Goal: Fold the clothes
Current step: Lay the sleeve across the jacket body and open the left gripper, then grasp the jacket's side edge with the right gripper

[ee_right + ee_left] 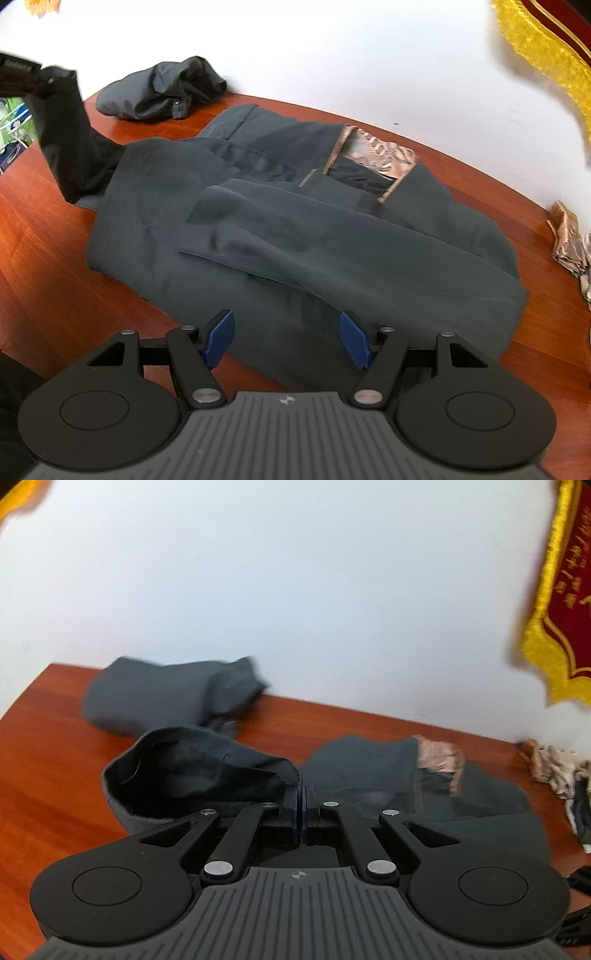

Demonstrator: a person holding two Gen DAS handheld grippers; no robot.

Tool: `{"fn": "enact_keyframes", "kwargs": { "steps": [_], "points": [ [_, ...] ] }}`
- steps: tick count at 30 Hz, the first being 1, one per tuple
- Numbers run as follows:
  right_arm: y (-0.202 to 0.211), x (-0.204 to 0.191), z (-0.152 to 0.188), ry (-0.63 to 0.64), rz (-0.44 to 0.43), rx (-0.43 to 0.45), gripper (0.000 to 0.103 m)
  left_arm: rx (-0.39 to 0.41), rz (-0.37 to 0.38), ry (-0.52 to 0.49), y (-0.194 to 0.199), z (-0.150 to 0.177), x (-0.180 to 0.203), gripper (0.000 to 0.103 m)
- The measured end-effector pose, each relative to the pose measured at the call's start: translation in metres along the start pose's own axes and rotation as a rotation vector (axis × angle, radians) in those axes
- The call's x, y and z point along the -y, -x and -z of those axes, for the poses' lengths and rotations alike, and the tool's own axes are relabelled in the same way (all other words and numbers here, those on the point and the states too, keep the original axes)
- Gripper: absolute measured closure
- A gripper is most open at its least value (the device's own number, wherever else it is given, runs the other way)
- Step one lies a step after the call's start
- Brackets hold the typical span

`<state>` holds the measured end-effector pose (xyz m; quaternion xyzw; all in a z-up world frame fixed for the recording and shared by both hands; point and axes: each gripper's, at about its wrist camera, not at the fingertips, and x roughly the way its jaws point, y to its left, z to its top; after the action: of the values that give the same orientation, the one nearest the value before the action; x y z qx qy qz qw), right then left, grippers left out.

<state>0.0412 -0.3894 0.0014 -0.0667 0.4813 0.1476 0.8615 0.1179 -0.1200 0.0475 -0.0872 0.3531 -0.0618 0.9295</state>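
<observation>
A dark grey jacket (295,229) lies spread on the wooden table (44,258), its patterned tan lining (376,151) showing near the collar. One sleeve (70,147) is lifted off the table at the left. My left gripper (300,801) is shut on that sleeve's cuff (207,768), whose opening hangs to the left of the pads. The same left gripper (22,77) shows at the upper left edge of the right wrist view. My right gripper (288,339) stands open just above the jacket's near hem, with nothing pressed between its blue pads (221,338).
A second dark garment (162,92) lies crumpled at the table's back by the white wall. Patterned cloths (569,240) are piled at the right edge. A red pennant with yellow fringe (554,609) hangs on the wall at right.
</observation>
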Motion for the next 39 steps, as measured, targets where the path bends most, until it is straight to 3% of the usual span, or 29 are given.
{"fn": "enact_keyframes", "kwargs": {
  "steps": [7, 10, 16, 26, 29, 31, 39],
  "points": [
    [0.010, 0.035, 0.012, -0.024, 0.000, 0.013, 0.033, 0.028, 0.130, -0.104, -0.007, -0.020, 0.103, 0.101],
    [0.011, 0.047, 0.016, -0.033, -0.002, 0.016, 0.033, 0.000, 0.170, -0.158, -0.019, -0.012, 0.144, 0.101],
    [0.011, 0.063, 0.022, -0.048, -0.007, 0.021, 0.033, -0.085, 0.177, -0.243, -0.062, 0.019, 0.197, 0.101],
    [0.006, 0.078, 0.028, -0.074, -0.024, 0.022, 0.033, -0.254, 0.153, -0.331, -0.123, 0.077, 0.228, 0.098],
    [0.005, 0.081, 0.028, -0.078, -0.025, 0.022, 0.033, -0.281, 0.179, -0.338, -0.122, 0.087, 0.228, 0.084],
    [0.002, 0.083, 0.027, -0.082, -0.027, 0.019, 0.033, -0.280, 0.185, -0.340, -0.118, 0.090, 0.227, 0.068],
    [-0.004, 0.084, 0.020, -0.077, -0.018, 0.017, 0.033, -0.279, 0.195, -0.346, -0.087, 0.099, 0.209, 0.063]
  ]
}}
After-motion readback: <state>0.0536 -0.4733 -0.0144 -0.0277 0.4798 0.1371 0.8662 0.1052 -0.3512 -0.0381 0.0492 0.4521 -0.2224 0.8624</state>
